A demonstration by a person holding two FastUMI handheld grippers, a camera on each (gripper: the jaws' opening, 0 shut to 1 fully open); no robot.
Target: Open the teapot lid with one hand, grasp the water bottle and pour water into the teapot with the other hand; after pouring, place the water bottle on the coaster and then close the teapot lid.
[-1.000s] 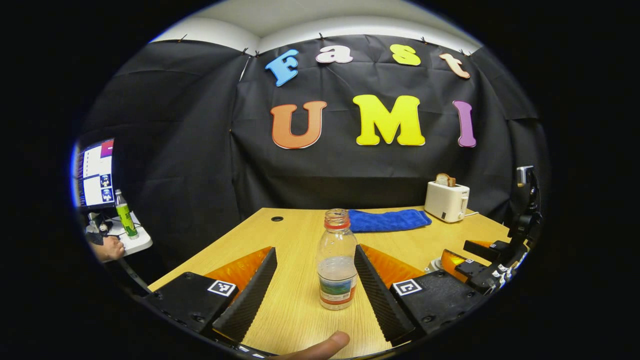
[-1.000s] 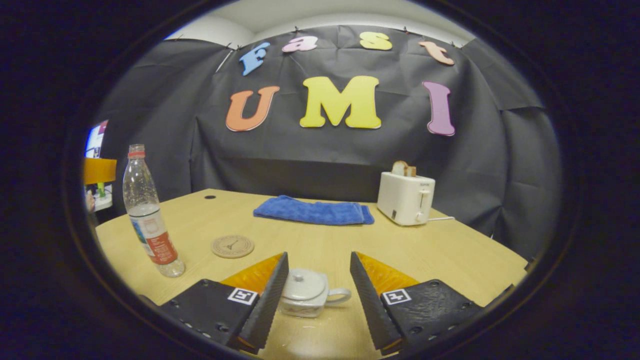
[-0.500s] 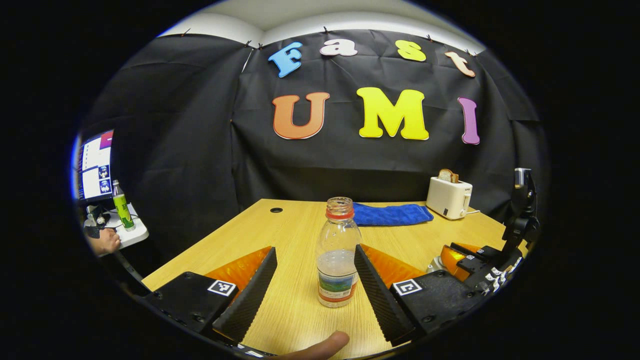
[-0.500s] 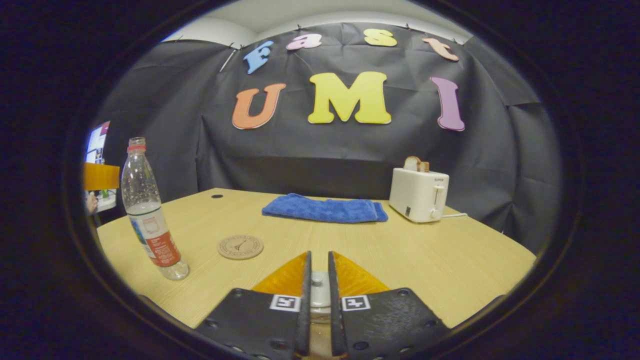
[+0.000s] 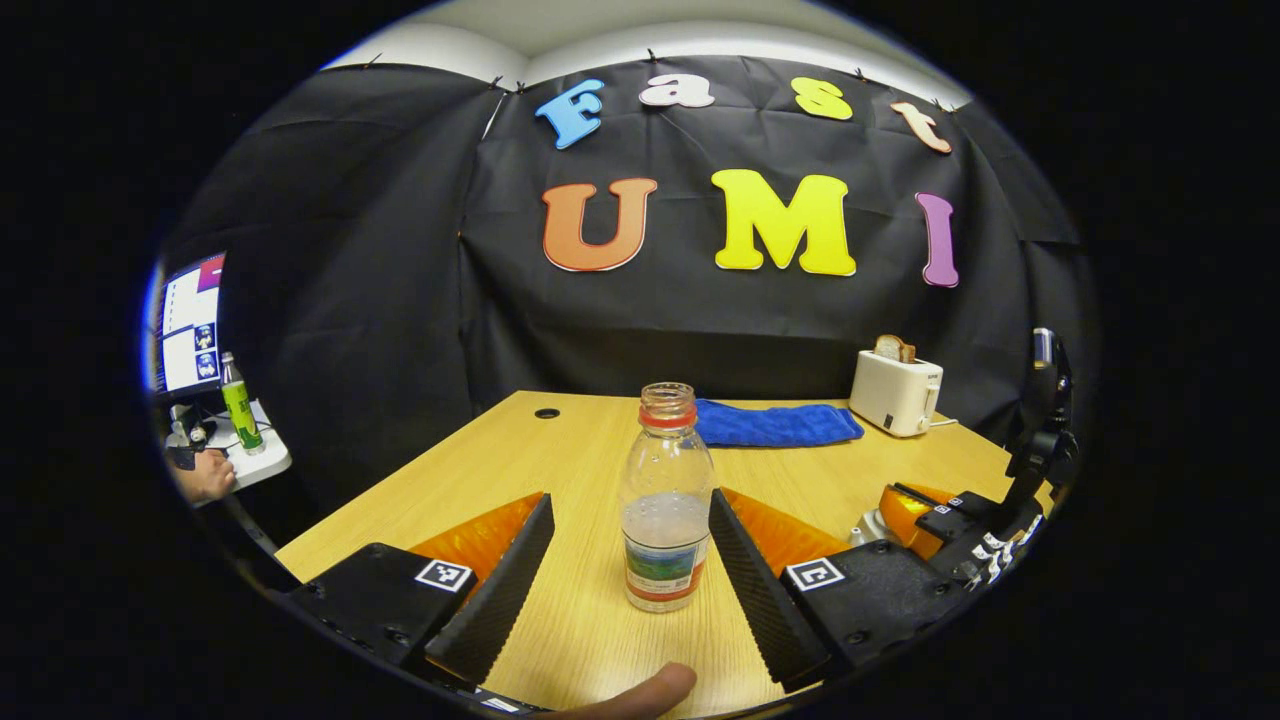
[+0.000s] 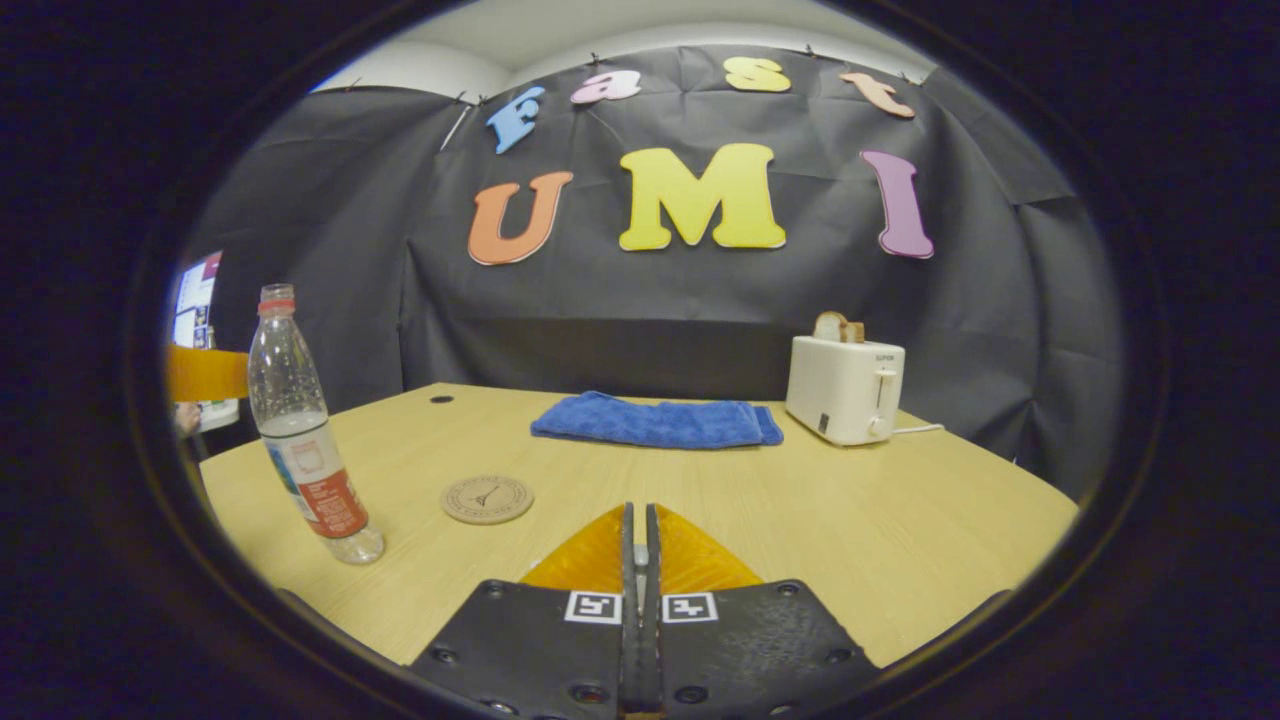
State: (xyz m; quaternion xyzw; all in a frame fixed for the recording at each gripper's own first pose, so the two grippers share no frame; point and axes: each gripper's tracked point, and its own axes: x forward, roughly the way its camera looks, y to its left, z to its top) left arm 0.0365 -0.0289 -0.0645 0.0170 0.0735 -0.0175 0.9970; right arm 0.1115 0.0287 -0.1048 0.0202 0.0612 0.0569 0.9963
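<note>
A clear water bottle (image 5: 665,510) with no cap, a red neck ring and a little water stands upright on the wooden table (image 5: 560,460). My left gripper (image 5: 630,498) is open, one finger on each side of the bottle and neither touching it. In the right gripper view the same bottle (image 6: 300,440) stands at the left, with a round coaster (image 6: 487,498) just beside it. My right gripper (image 6: 640,512) is shut on the knob of the teapot lid; a thin white sliver shows between its fingers. The pot below is hidden. The left gripper view shows a bit of white teapot (image 5: 866,524) under the right gripper (image 5: 935,512).
A folded blue towel (image 6: 655,420) and a white toaster (image 6: 845,390) holding toast stand at the table's back. Off the left edge are a monitor (image 5: 188,335), a green bottle (image 5: 238,410) and a person's hand (image 5: 205,478). A thumb (image 5: 640,690) shows at the bottom.
My right gripper went from wide open around the teapot to shut on the lid's knob. My left gripper shifted slightly, staying open around the bottle.
</note>
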